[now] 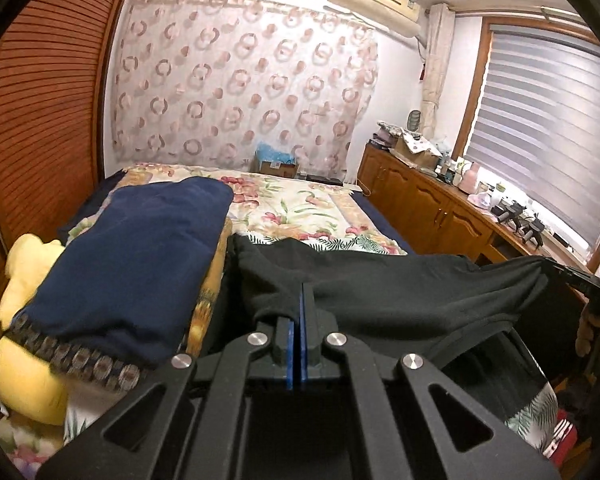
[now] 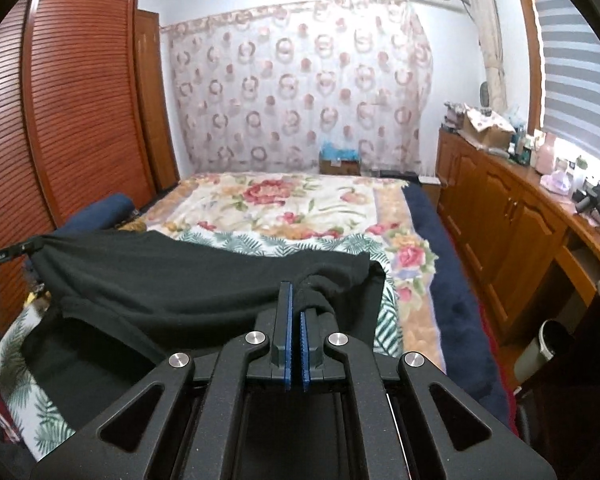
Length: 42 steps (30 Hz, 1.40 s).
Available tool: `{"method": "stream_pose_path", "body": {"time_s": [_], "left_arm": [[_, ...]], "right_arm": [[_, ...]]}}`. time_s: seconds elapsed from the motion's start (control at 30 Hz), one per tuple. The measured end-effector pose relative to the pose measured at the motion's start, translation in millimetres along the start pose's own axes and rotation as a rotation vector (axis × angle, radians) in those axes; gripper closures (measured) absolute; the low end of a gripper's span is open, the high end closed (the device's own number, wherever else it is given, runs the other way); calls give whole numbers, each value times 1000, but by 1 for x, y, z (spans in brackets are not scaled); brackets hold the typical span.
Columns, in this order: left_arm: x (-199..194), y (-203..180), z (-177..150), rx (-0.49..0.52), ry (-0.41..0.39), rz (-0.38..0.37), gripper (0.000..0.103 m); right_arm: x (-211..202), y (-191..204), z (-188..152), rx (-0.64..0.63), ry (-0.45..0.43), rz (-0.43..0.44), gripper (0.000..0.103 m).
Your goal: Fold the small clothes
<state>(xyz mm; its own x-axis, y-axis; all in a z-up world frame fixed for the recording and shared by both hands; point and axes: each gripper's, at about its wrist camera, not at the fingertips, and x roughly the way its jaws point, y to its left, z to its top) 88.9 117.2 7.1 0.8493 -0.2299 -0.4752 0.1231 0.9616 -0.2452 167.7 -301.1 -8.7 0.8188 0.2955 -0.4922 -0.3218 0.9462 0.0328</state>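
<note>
A black garment (image 1: 400, 292) hangs stretched between my two grippers above the flowered bed. My left gripper (image 1: 303, 292) is shut on its left corner, the cloth bunched around the blue pads. In the right wrist view the same black garment (image 2: 188, 280) spreads to the left, and my right gripper (image 2: 296, 296) is shut on its right corner. Each view shows the other gripper at its edge: the right one (image 1: 580, 280) pinches the far corner, the left one (image 2: 8, 256) holds the opposite end. The garment's lower part droops below the stretched upper edge.
A flowered bedspread (image 2: 292, 208) covers the bed. A folded navy blanket (image 1: 140, 256) on yellow bedding (image 1: 28, 360) lies at the left. A slatted wooden wardrobe (image 2: 80, 100) stands left, a wooden cabinet (image 2: 512, 224) with clutter runs along the right under the window blind (image 1: 540, 128).
</note>
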Motion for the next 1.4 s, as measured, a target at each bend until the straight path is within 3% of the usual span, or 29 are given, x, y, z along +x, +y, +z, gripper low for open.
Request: {"method": "stream_pose_path", "body": {"time_s": [0.17, 0.3, 0.53, 0.73, 0.93, 1.1, 1.4], "left_arm": [[-22, -1, -26, 14, 24, 2, 103], [-16, 3, -54, 18, 105, 39, 103], [-2, 7, -97, -2, 240, 58, 100], [-7, 2, -104, 28, 275, 65, 91], [-30, 8, -101, 76, 241, 111, 79], [-24, 16, -96, 83, 241, 140, 75], [3, 23, -103, 62, 311, 148, 72]], "right_arm": [[-32, 8, -23, -18, 8, -7, 103], [-47, 10, -50, -1, 34, -4, 103], [-33, 9, -107, 38, 160, -5, 103], [-20, 7, -133, 52, 237, -37, 101], [-31, 9, -133, 29, 241, -65, 90], [-40, 9, -125, 3, 214, -110, 56], [-23, 23, -125, 23, 206, -53, 42]]}}
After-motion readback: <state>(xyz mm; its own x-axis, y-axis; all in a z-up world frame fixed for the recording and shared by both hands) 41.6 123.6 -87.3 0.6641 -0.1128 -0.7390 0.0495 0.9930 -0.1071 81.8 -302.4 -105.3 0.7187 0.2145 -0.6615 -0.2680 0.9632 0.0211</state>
